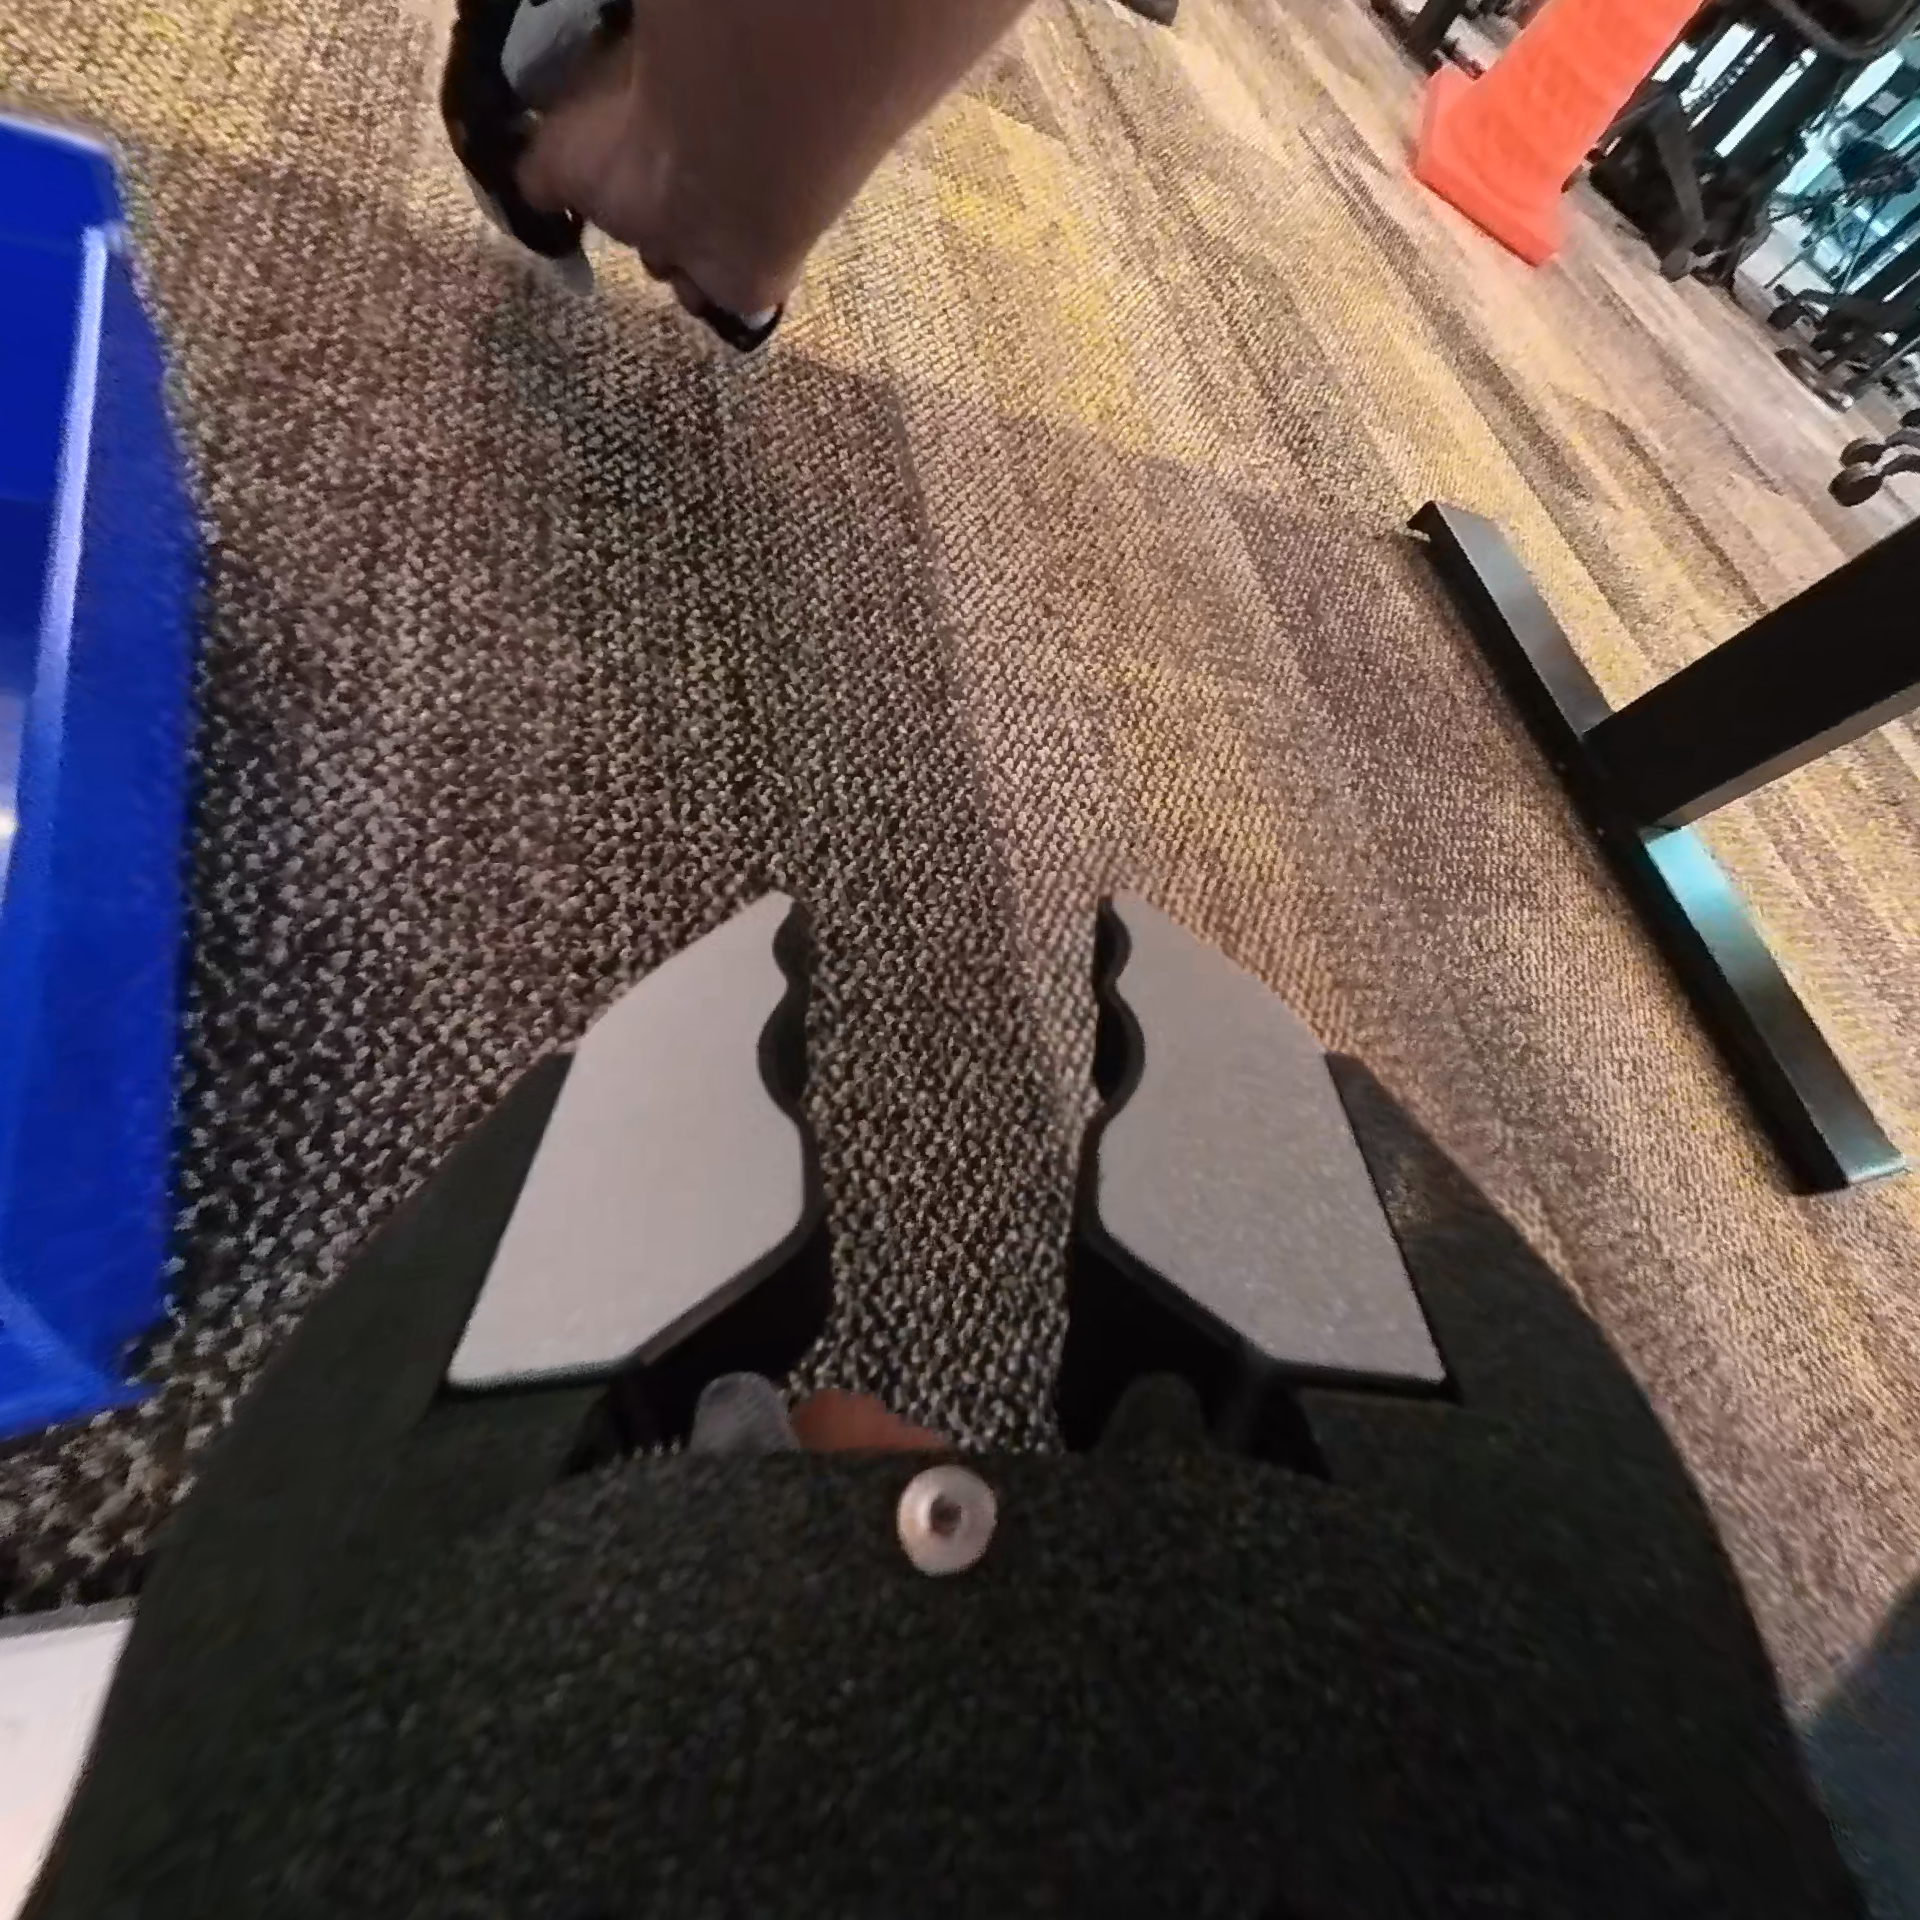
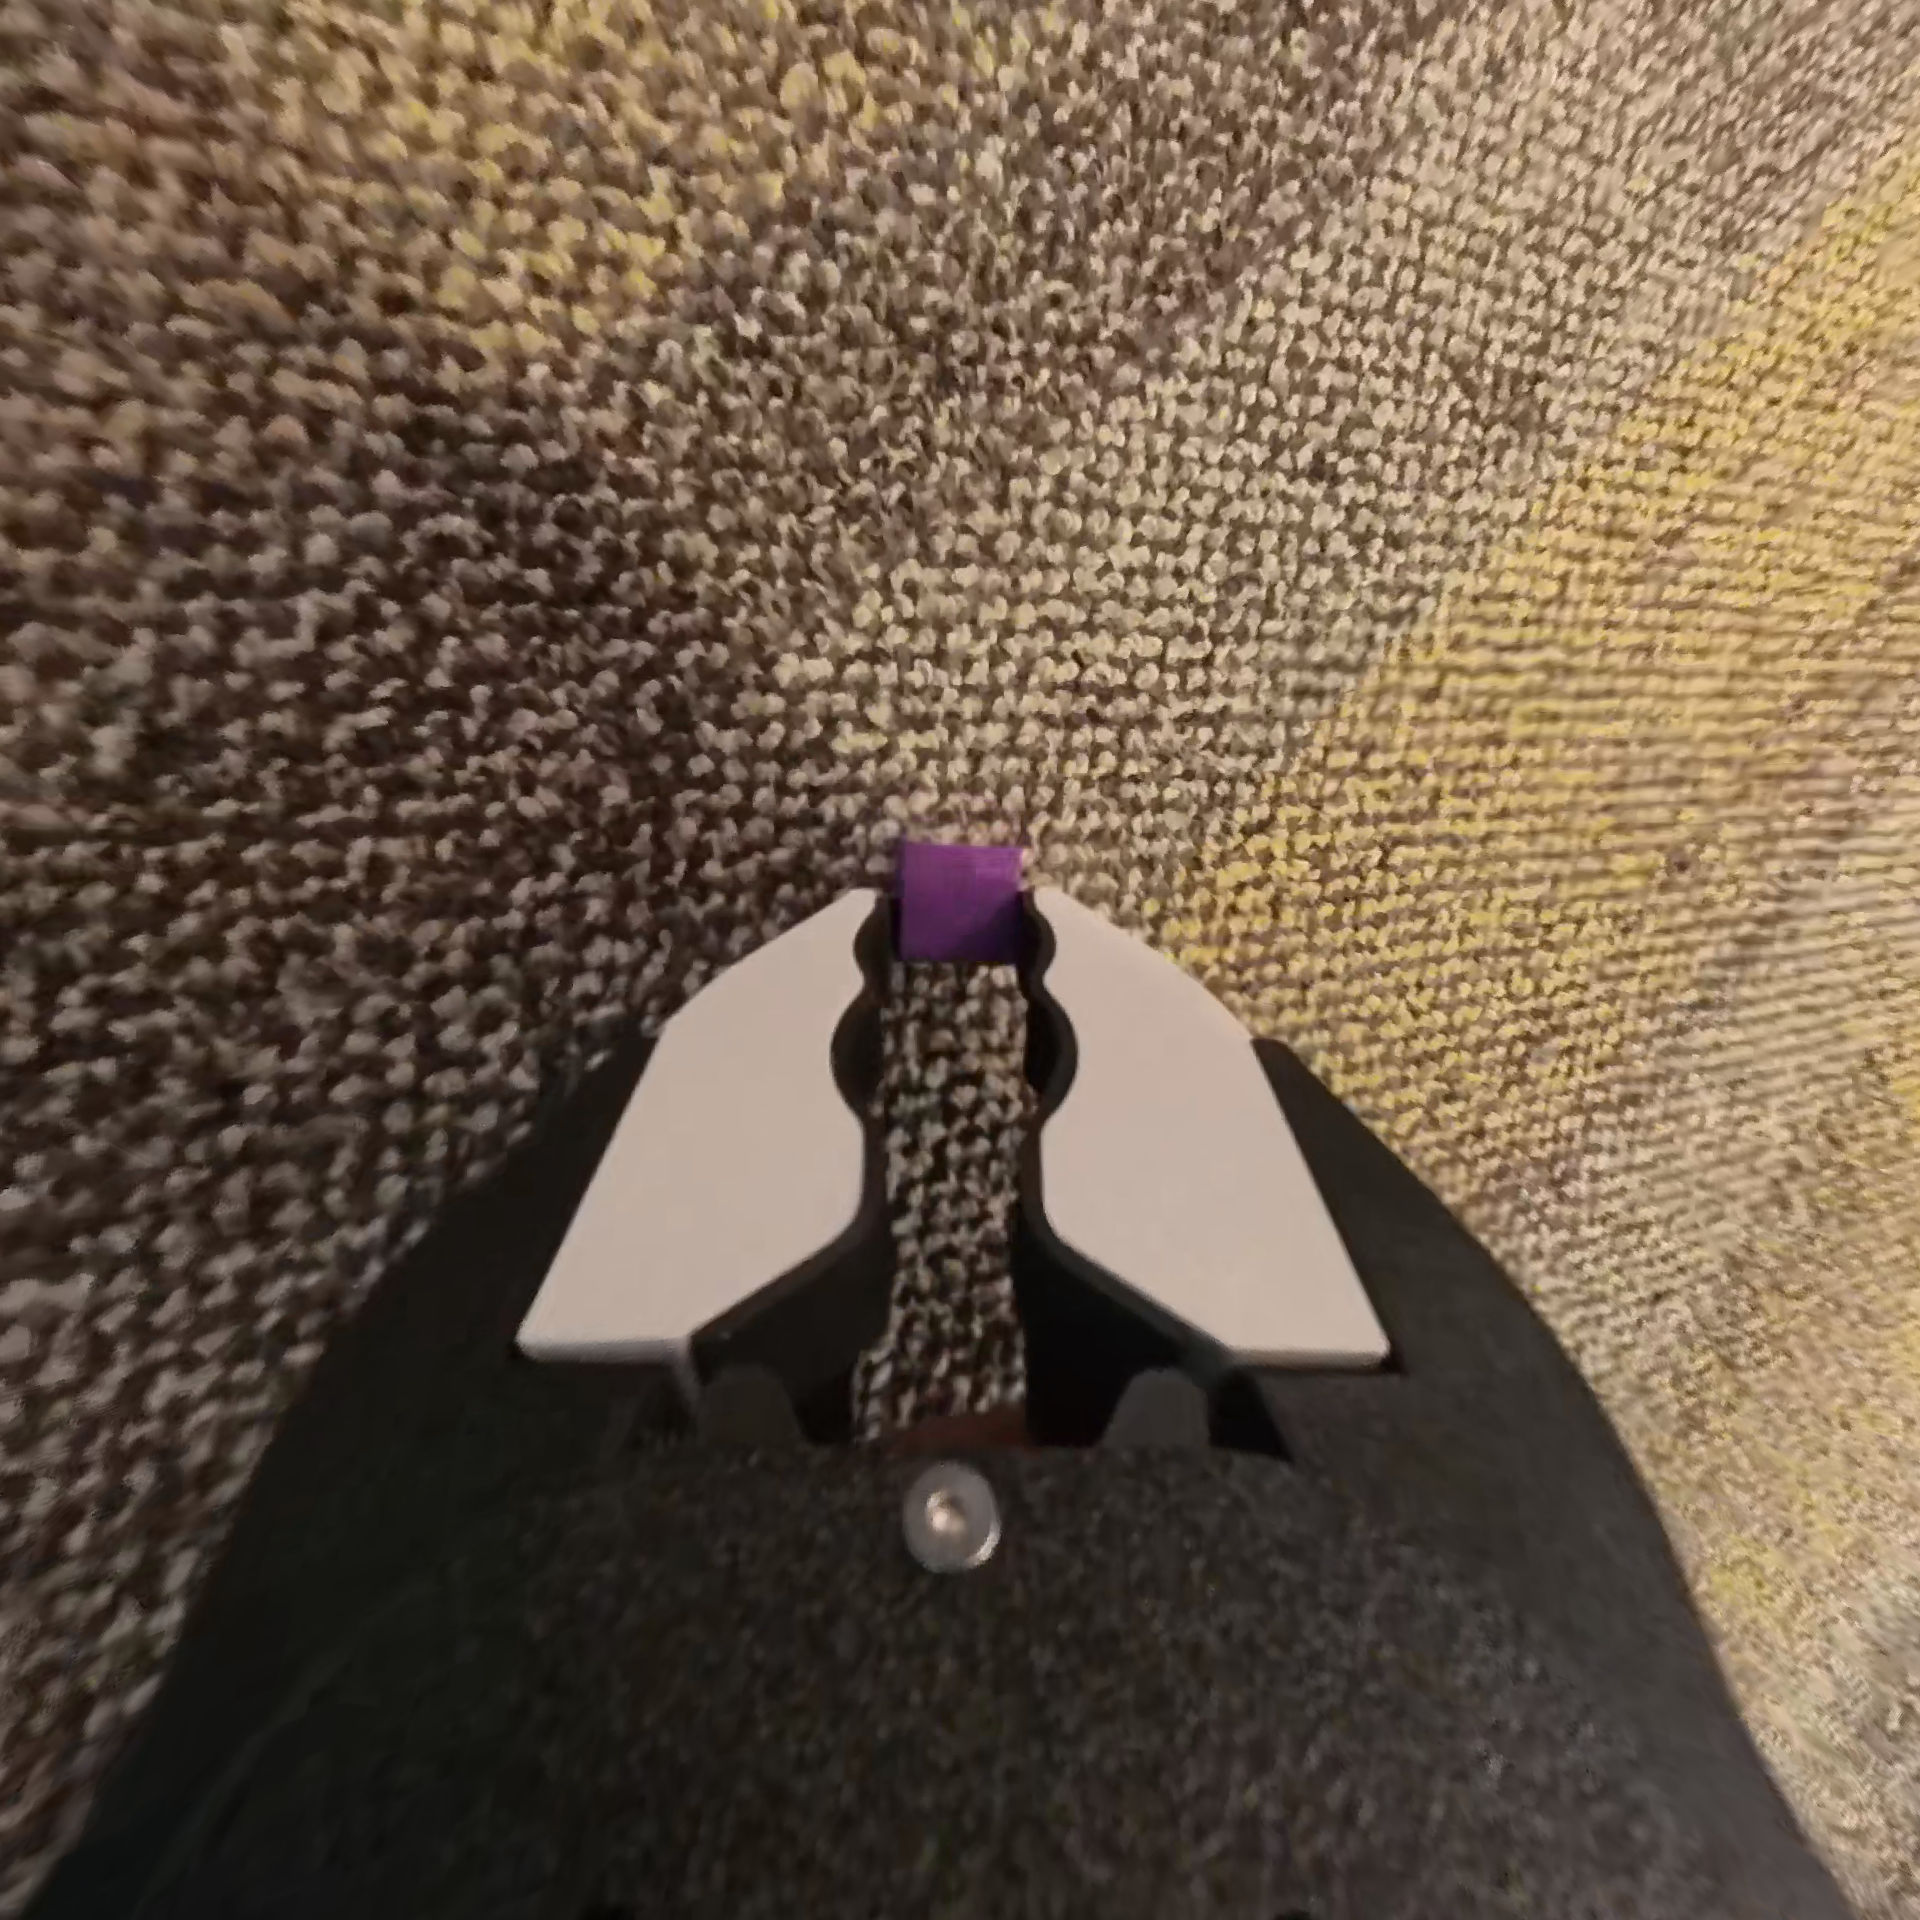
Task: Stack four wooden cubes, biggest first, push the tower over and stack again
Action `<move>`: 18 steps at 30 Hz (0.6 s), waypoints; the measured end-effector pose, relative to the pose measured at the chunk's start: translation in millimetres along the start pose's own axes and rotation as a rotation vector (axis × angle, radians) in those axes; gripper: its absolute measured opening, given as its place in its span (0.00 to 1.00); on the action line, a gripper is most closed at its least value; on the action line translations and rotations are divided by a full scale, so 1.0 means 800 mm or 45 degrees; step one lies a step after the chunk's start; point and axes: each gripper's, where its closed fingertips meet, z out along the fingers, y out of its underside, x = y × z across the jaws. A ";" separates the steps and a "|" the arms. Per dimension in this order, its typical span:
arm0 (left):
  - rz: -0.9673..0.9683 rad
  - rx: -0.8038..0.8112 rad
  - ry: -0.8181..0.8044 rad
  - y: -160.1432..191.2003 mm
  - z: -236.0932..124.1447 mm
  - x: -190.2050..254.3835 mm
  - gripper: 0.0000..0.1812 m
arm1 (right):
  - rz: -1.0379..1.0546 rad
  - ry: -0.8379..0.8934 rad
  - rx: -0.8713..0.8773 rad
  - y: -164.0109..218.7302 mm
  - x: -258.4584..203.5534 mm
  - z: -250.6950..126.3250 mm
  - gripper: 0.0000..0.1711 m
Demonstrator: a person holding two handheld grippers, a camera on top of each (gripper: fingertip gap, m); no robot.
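Note:
My right gripper (image 2: 958,902) is shut on a small purple cube (image 2: 954,899), pinched at the very fingertips above the speckled carpet (image 2: 935,416). Only the cube's top and near face show. My left gripper (image 1: 948,914) is open and empty, its jaws wide apart over the carpet (image 1: 727,623). In the left wrist view a person's hand (image 1: 717,135) holding the other gripper's black handle hangs at the top. No other cubes and no tower show in either view.
A blue bin (image 1: 73,779) stands at the left edge of the left wrist view. A black desk leg and foot (image 1: 1662,810) lie on the carpet at the right. An orange block (image 1: 1527,114) and office chairs (image 1: 1787,208) stand far back right.

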 end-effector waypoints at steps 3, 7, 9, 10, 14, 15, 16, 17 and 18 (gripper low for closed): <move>-0.017 0.003 0.007 -0.018 0.000 0.010 0.28 | 0.037 -0.052 0.129 -0.010 -0.021 -0.053 0.13; -0.042 0.035 -0.059 -0.037 -0.008 0.009 0.27 | 0.136 -0.062 0.300 -0.017 -0.049 -0.152 0.13; -0.119 0.042 -0.164 -0.037 -0.019 -0.001 0.29 | 0.162 -0.036 0.342 -0.012 -0.062 -0.203 0.13; -0.172 0.024 -0.205 -0.034 -0.027 -0.004 0.30 | 0.152 -0.022 0.358 -0.009 -0.070 -0.230 0.13; -0.169 -0.045 -0.397 -0.026 -0.087 -0.023 0.30 | 0.199 -0.035 0.426 0.000 -0.118 -0.355 0.13; -0.150 -0.061 -0.447 -0.027 -0.107 -0.029 0.30 | 0.162 -0.053 0.435 0.002 -0.137 -0.389 0.13; -0.136 -0.072 -0.498 -0.029 -0.127 -0.037 0.30 | 0.116 -0.070 0.446 0.004 -0.158 -0.425 0.13; -0.122 -0.080 -0.563 -0.031 -0.148 -0.049 0.30 | 0.081 -0.098 0.457 0.007 -0.180 -0.461 0.13; -0.117 -0.091 -0.621 -0.033 -0.168 -0.060 0.30 | 0.042 -0.144 0.473 0.008 -0.205 -0.499 0.13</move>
